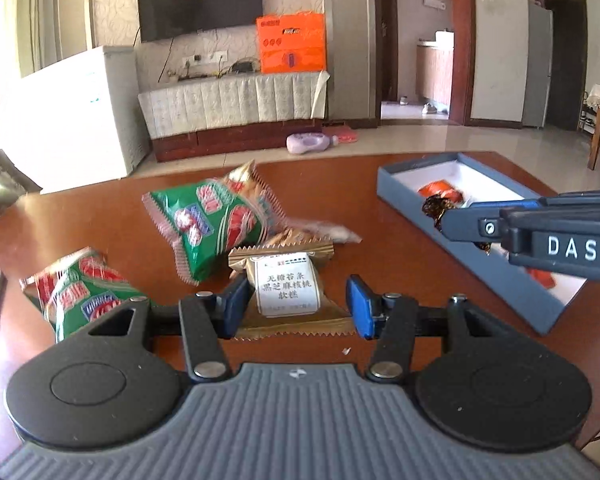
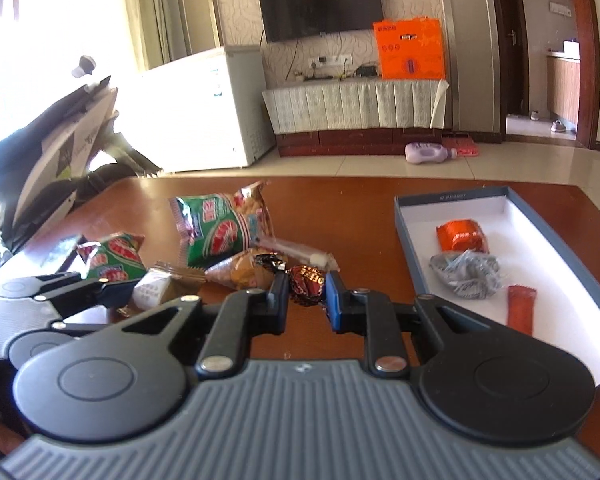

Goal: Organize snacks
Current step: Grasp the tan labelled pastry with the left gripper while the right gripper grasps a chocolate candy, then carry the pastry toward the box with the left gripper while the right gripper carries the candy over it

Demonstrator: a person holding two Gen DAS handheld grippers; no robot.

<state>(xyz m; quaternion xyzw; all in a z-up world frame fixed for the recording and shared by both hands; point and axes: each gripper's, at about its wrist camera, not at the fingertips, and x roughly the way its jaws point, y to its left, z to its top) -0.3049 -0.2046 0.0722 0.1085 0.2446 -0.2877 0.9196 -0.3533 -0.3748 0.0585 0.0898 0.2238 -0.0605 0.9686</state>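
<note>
My left gripper (image 1: 298, 304) is shut on a gold packet with a white label (image 1: 286, 290), held just above the brown table (image 1: 100, 216). The right wrist view shows that packet (image 2: 152, 290) at the left. My right gripper (image 2: 306, 298) is shut on a dark brown coffee candy (image 2: 306, 286). In the left wrist view that candy (image 1: 436, 206) hangs over the blue-grey box (image 1: 404, 196). The box (image 2: 404, 232) holds an orange foil candy (image 2: 462, 236), a grey wrapped sweet (image 2: 466, 276) and an orange stick (image 2: 522, 310). Two green snack bags (image 1: 208, 228) (image 1: 80, 292) lie on the table.
More small packets (image 2: 240, 272) are heaped behind the grippers, mid-table. A parked scooter (image 2: 52, 152) stands off the table's left edge. Beyond the far edge are a white freezer (image 2: 204, 112) and a covered TV cabinet (image 2: 356, 104).
</note>
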